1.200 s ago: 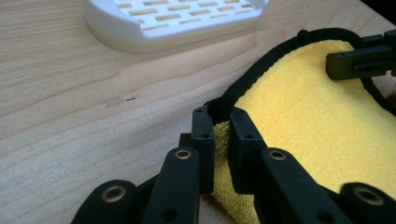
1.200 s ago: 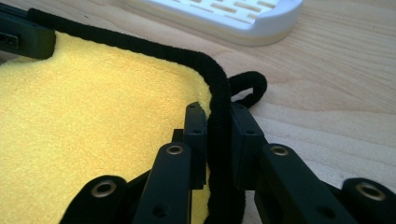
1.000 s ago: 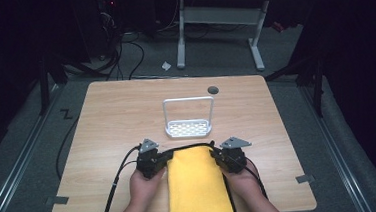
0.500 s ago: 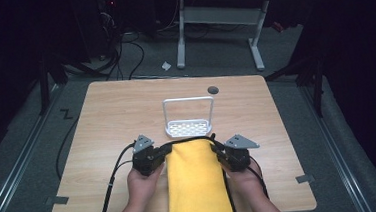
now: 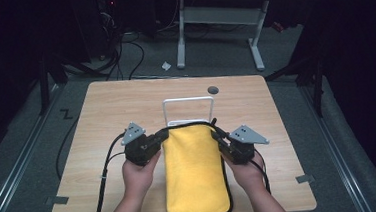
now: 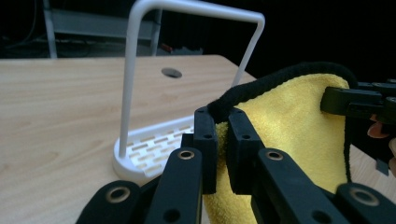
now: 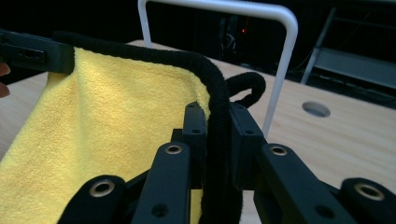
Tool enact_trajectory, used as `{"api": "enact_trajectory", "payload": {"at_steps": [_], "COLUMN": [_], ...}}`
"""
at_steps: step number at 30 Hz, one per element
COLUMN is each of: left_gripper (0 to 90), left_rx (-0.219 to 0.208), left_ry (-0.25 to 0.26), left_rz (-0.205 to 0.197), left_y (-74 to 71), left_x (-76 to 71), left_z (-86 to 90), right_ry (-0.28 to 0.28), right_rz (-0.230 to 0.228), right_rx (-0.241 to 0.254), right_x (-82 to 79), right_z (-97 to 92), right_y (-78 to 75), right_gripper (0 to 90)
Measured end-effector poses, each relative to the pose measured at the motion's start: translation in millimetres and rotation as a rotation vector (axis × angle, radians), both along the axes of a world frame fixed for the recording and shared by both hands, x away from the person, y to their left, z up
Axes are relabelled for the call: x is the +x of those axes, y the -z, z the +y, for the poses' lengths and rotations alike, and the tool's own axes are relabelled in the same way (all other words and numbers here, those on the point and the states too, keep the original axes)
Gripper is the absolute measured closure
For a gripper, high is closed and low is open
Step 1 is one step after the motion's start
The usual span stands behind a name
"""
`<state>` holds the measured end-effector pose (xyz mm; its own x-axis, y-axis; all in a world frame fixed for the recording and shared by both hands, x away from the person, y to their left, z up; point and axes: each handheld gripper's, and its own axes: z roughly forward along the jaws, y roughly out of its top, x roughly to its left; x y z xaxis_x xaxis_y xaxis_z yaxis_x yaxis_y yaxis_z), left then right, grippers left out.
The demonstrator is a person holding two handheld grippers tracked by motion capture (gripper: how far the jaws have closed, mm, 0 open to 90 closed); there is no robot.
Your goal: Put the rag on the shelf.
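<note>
High view showed the left gripper (image 5: 162,136) and the right gripper (image 5: 217,134) each clamped on a far corner of the yellow cloth (image 5: 194,173), its far edge lifted just before the white rack (image 5: 187,102), the rest trailing over the bench (image 5: 106,111).

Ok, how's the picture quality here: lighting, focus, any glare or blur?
High view: table evenly lit, room around it nearly black, no glare, slightly soft. Left gripper view: towel and rack sharp, near tongs a little soft. Right gripper view: towel hem crisp, dark background, no motion blur.
</note>
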<state>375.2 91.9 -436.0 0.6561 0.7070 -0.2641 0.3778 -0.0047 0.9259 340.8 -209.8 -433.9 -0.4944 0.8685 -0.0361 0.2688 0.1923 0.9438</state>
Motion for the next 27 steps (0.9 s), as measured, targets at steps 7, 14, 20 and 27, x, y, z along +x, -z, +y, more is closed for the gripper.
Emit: {"api": "enact_trajectory", "payload": {"at_steps": [7, 14, 20, 27], "left_gripper": [84.3, 84.4, 84.5, 84.5], "left_rx": [-0.010, -0.014, -0.011, 0.005], "left_ry": [-0.016, -0.021, -0.026, -0.024], "left_rz": [-0.051, -0.113, -0.163, -0.217], "left_y": [-22.3, -48.3, -71.7, -95.1], "left_x": [1.5, 3.0, 5.2, 8.8], "left_z": [4.4, 8.0, 9.0, 5.9], "right_ry": [-0.010, -0.016, -0.018, -0.008], "right_rz": [-0.050, -0.108, -0.142, -0.172], "right_rx": [0.022, 0.017, 0.030, 0.056], "right_x": [3.0, 4.7, 6.9, 12.1], "right_z": [4.1, 8.7, 9.3, 7.5], "right_y": [-23.9, -50.4, -69.2, -86.9], "right_gripper": [79.9, 80.0, 79.9, 79.9]}}
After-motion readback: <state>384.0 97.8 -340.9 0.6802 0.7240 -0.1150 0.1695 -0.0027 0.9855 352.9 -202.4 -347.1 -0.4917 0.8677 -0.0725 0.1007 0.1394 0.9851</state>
